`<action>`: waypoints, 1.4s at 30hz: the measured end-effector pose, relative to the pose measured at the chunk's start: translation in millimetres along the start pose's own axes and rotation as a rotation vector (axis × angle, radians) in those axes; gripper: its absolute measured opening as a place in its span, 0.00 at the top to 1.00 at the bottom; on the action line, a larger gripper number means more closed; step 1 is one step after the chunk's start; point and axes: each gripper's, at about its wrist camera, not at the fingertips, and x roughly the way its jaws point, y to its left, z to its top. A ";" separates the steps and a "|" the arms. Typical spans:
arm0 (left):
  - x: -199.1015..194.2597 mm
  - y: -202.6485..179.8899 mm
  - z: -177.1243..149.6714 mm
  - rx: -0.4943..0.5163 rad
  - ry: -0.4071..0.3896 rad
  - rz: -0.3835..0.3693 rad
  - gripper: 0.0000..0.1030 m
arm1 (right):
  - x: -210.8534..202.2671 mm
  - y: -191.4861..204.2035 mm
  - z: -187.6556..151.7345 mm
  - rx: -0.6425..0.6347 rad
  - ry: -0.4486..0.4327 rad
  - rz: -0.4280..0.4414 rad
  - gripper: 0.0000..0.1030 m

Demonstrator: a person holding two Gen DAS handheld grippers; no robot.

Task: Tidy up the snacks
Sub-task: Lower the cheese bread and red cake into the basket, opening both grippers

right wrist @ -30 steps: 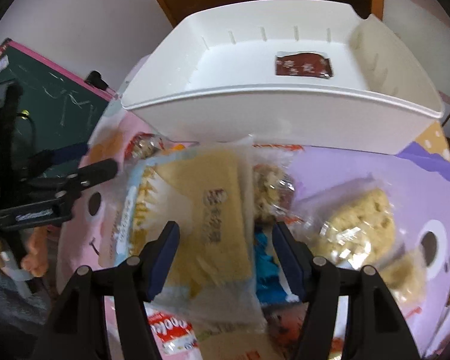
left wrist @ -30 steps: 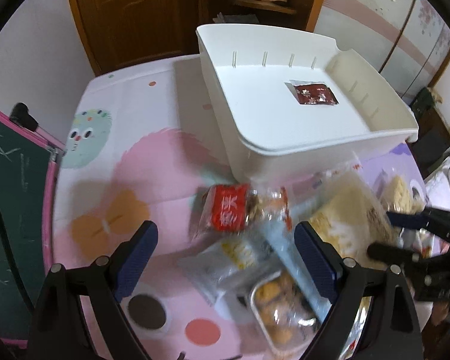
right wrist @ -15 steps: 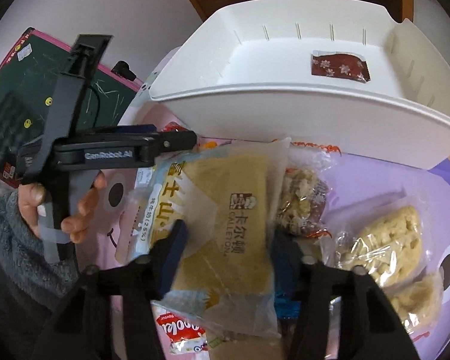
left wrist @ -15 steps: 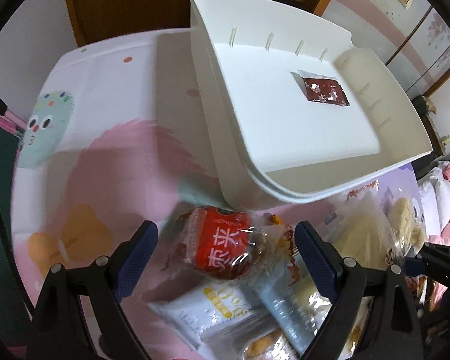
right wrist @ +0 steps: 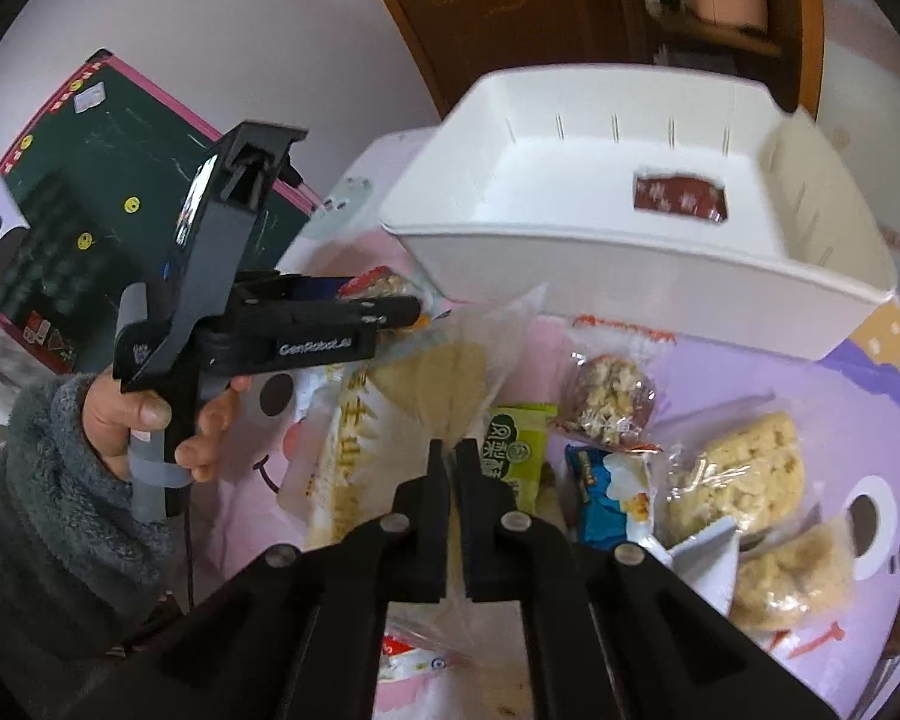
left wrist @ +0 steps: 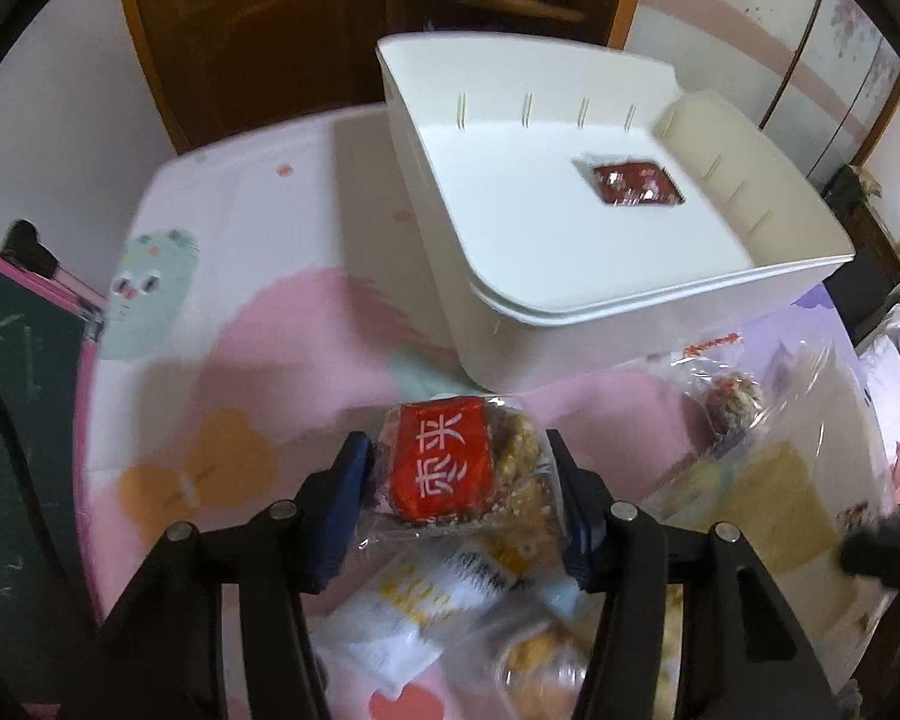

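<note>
Nearest to me, my left gripper (left wrist: 459, 501) is closing on the crinkly clear-wrapped nut-brittle snack with the red label (left wrist: 465, 468); its blue pads already touch the wrapper on both sides, and the packet sits crosswise between them, label up, its long axis running from pad to pad. My right gripper (right wrist: 453, 459) has its jaws fully together, pinching the clear edge of the large flat pale-yellow cake packet (right wrist: 414, 396), which fans out away from the tips towards the far left, long axis pointing roughly at the bin's near-left corner.

Just beyond both sets of tongs lies the rest of the heap on the pink cartoon-print tablecloth (left wrist: 210, 360): a green-labelled sachet (right wrist: 516, 441), a blue wrapped sweet (right wrist: 606, 492), a small round puffed-rice ball in clear film (right wrist: 609, 402) and two pale puffed-rice blocks (right wrist: 744, 480).

Farther still, straight ahead and a little right of each gripper, stands the white rectangular plastic bin (left wrist: 660, 312), its near wall facing me, with one dark red foil sachet (left wrist: 636, 183) flat on its floor. I judge both packets must rise over that near wall and go forward. The left gripper looks nearer the bin's left corner.
</note>
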 end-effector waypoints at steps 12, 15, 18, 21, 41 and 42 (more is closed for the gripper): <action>-115.2 -12.1 -3.5 0.056 -0.141 0.007 0.47 | -68.7 16.0 3.6 -0.064 -0.131 -0.117 0.98; -142.2 -23.7 10.2 0.066 -0.180 0.009 0.47 | -94.0 17.3 17.0 -0.079 -0.183 -0.167 0.98; -166.5 -36.9 27.6 0.076 -0.221 0.014 0.47 | -118.8 16.7 36.4 -0.090 -0.246 -0.226 0.98; -182.9 -52.2 46.2 0.094 -0.256 0.026 0.47 | -145.3 14.5 57.0 -0.085 -0.307 -0.281 0.98; -130.4 -87.2 144.1 0.041 -0.251 0.141 0.45 | -120.2 -44.8 168.4 0.028 -0.353 -0.429 0.98; -121.3 -85.0 146.2 0.031 -0.239 0.141 0.44 | -113.9 -49.9 170.3 0.044 -0.339 -0.425 0.98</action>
